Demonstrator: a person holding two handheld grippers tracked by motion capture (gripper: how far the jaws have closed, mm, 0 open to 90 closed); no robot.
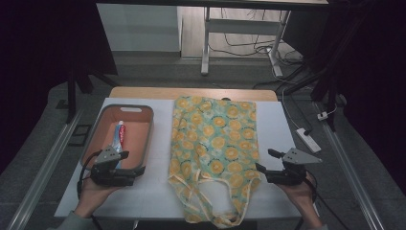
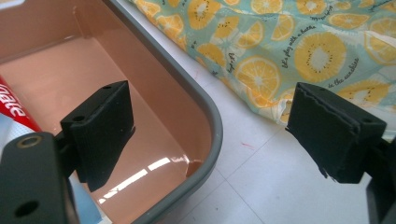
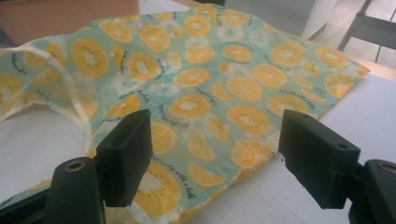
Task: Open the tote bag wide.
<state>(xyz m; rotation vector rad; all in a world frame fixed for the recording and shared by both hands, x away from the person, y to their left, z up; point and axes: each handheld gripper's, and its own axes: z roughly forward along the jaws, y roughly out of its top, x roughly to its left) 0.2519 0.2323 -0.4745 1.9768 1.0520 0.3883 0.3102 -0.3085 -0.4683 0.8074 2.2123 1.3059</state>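
With both grippers' jaws spread and empty, the right gripper (image 1: 266,165) at lower right should probably pinch the fruit-print bag (image 1: 215,143) by its near edge, while the left gripper (image 1: 135,163) hovers over the tray's (image 1: 149,129) corner.

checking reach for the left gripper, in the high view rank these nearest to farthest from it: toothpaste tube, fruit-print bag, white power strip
1. Toothpaste tube: in the pink tray, just beyond the left gripper.
2. Fruit-print bag: on the table's middle, to that gripper's right.
3. White power strip: on the floor past the table's right edge, clearly farthest.
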